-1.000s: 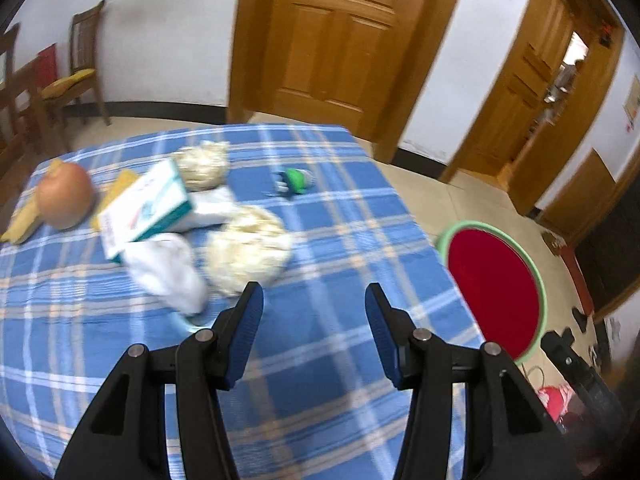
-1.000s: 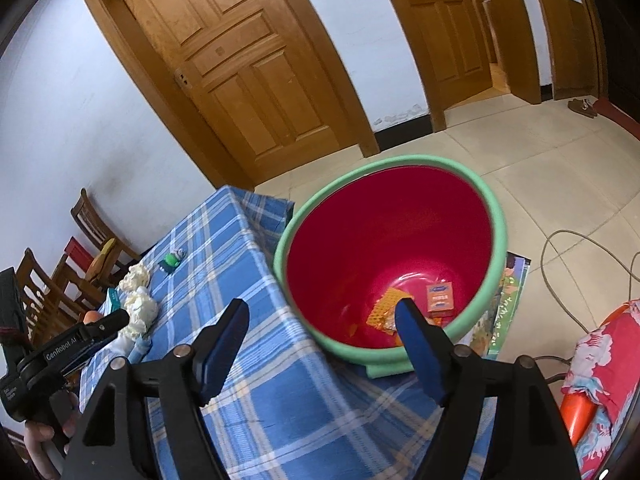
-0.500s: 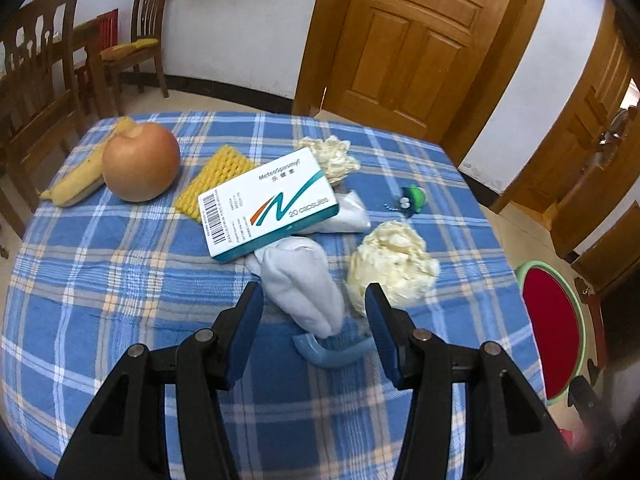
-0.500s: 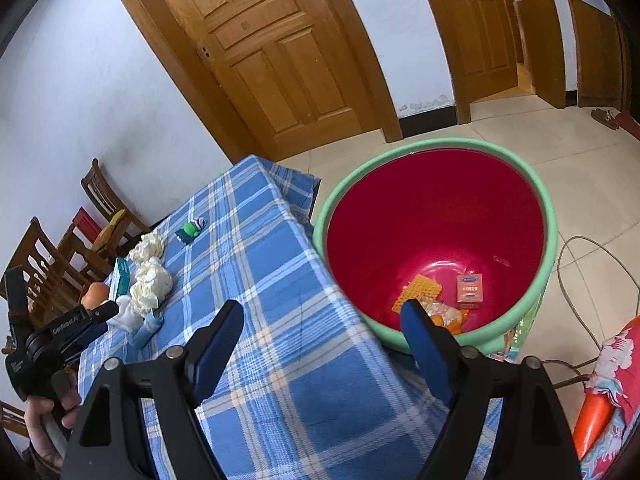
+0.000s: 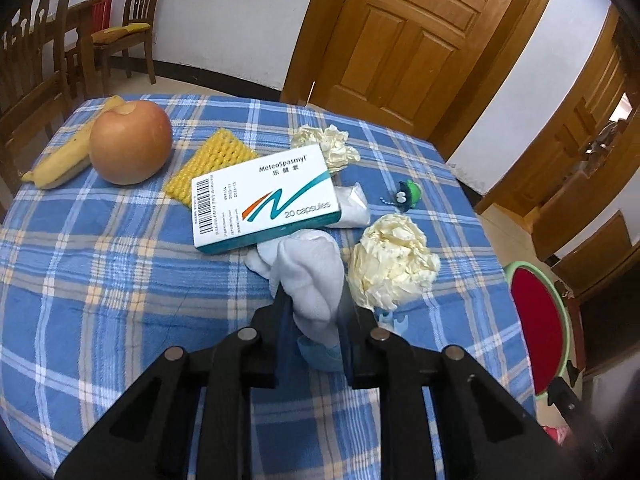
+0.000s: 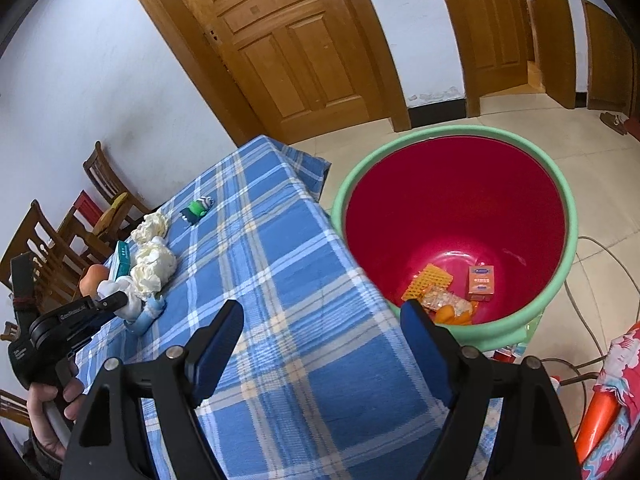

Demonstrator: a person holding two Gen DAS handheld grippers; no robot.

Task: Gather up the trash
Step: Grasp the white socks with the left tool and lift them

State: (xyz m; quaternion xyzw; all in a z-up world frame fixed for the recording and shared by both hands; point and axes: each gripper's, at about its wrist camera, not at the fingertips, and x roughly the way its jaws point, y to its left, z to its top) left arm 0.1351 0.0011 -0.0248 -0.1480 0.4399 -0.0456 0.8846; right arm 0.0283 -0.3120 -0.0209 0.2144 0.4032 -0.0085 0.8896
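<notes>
Blue plaid cloth covers the tabletop (image 5: 120, 280); wooden doors and chairs stand behind. Left hand-held gripper (image 5: 314, 308): jaws closing, with a white crumpled tissue (image 5: 308, 272) between them and both pads pressing its sides. Directly beyond its tips lies a medicine box (image 5: 264, 204); to the right of the tips, a cream paper wad (image 5: 392, 268). Farther ahead and left: an apple (image 5: 130, 146), a banana (image 5: 60, 160) and a yellow blister sheet (image 5: 208, 164). Right hand-held gripper (image 6: 322, 344): jaws wide apart, nothing between them, over the tabletop edge. Red bin (image 6: 452, 200) with green rim stands on the floor ahead and right of it, holding some discarded packets.
</notes>
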